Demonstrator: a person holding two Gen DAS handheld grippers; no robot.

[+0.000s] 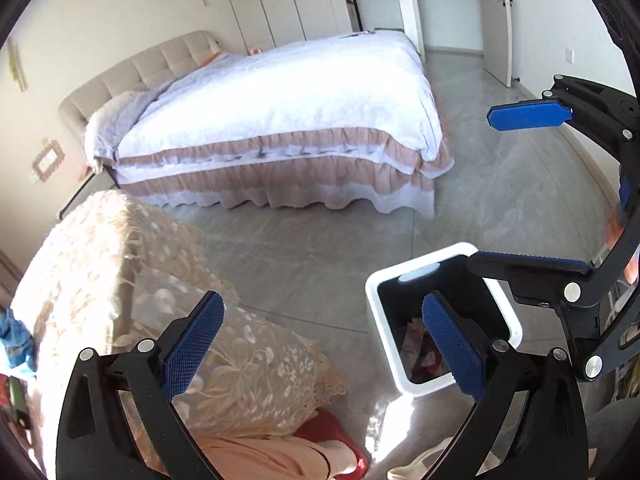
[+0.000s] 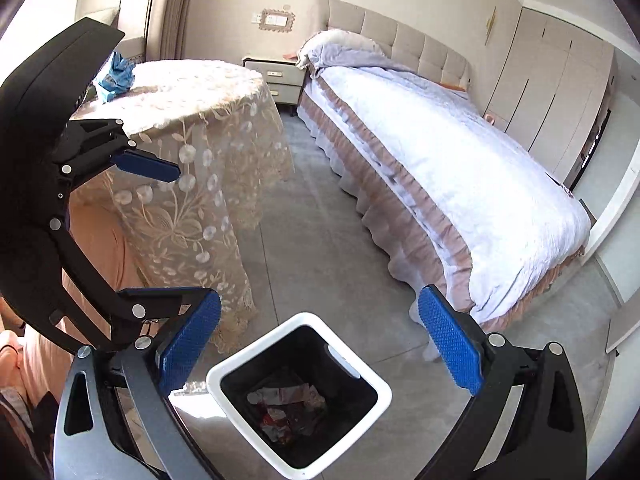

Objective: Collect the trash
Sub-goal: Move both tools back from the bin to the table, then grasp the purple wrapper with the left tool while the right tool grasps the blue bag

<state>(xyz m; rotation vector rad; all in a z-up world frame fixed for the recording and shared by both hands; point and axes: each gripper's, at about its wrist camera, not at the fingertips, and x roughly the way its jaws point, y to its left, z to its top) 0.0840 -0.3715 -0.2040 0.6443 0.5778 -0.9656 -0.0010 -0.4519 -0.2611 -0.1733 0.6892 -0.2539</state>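
— Where does the tidying stand?

— Partway, I'd say. A white-rimmed bin (image 2: 298, 396) with a black liner sits on the grey floor (image 2: 320, 216), and crumpled wrappers (image 2: 286, 404) already lie at its bottom. What looks left is a crumpled blue packet (image 2: 116, 76) on the far part of the round table (image 2: 192, 92), which is draped in a lace cloth. From the left camera a blue scrap (image 1: 16, 344) and something red and green show at the table's near rim, too blurred to name.

— And the grippers?

— Both are empty. The right gripper (image 2: 320, 344) hangs above the bin with its jaws spread wide, the bin's mouth showing between its blue pads. The left gripper (image 1: 320, 344) is spread wide too, holding nothing, with the table's cloth under its left finger and the bin under its right finger.

— How much room is there?

— A broad strip of bare floor runs between the table and the bed (image 2: 460, 160), whose ruffled skirt reaches the floor. The bin stands just beside the hanging lace hem, near the person's legs in pale pink. My guess is the cloth's loose edge could snag a finger on a reach back to the table. The two grippers are close together, so they need care not to bump.
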